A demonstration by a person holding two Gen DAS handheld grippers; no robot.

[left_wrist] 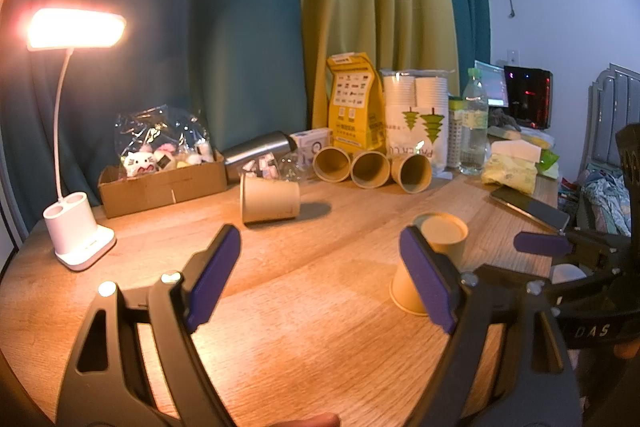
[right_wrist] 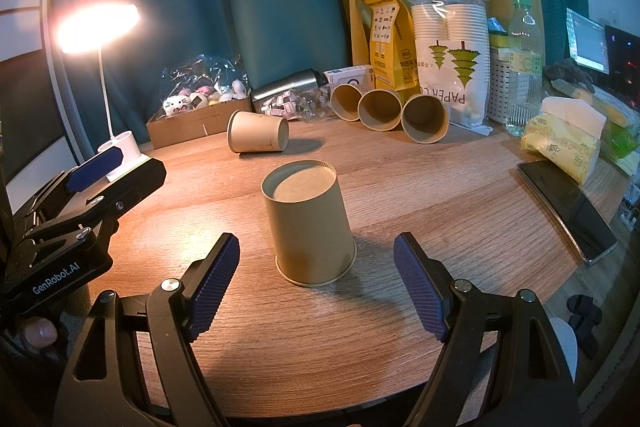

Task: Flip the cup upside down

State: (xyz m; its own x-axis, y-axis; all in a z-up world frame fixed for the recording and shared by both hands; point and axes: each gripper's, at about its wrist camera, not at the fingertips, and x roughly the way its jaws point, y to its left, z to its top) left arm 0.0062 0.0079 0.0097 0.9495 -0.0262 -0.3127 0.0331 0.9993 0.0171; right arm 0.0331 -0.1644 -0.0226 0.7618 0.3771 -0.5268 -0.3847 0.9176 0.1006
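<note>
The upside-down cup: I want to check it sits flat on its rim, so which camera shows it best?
The right wrist view: the upside-down cup stands whole and unobstructed, centred ahead of the open right gripper, rim down on the table. In the left wrist view, one of the left gripper's fingers hides part of it.

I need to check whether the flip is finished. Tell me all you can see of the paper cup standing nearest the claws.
The cup is plain tan paper, unprinted, tapering from a wide rolled rim to a narrower recessed base. It stands upside down, rim flat on the wooden table, base up, upright and undented. It sits just ahead of the right claw, whose fingers are spread wide and clear of it. Nothing but the table touches it.
</note>
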